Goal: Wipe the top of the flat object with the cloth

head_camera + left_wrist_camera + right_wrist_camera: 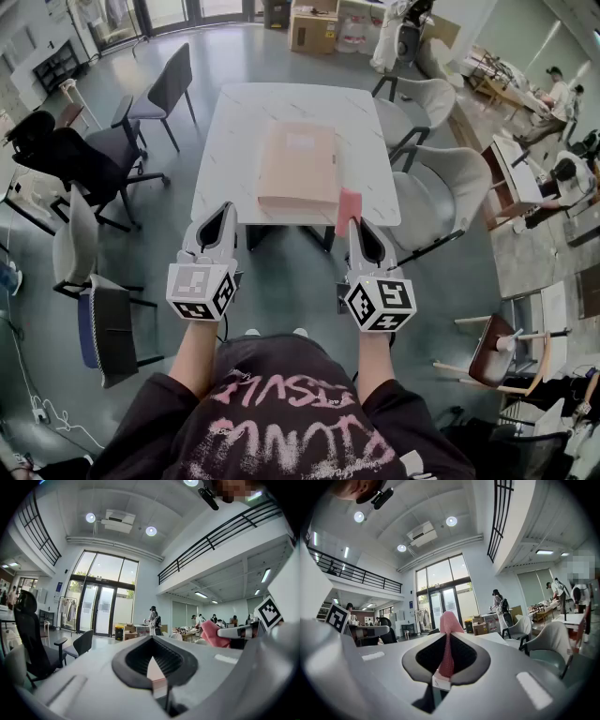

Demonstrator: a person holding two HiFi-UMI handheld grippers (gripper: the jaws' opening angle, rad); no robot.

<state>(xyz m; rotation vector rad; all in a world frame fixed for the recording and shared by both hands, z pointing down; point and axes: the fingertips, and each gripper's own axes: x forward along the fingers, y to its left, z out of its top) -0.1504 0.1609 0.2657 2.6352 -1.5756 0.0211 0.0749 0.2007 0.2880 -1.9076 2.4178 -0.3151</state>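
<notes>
Pink cloth (348, 208) is clamped upright between the jaws of the right gripper (355, 228). Its free end stands above the tips, so that fabric rather than plastic would meet a surface first. The left gripper (225, 214) is held alongside with its jaws closed together on nothing. It is judged to be idle, or ready to steady things. Both are carried short of the table (234, 150), over the floor by its near edge. The flat object (298, 164), a tan folder-like slab, lies squarely on the table's near half, its top bare and easily reached. Wiping is judged not yet begun: the cloth must first be brought forward and lowered onto that top.
</notes>
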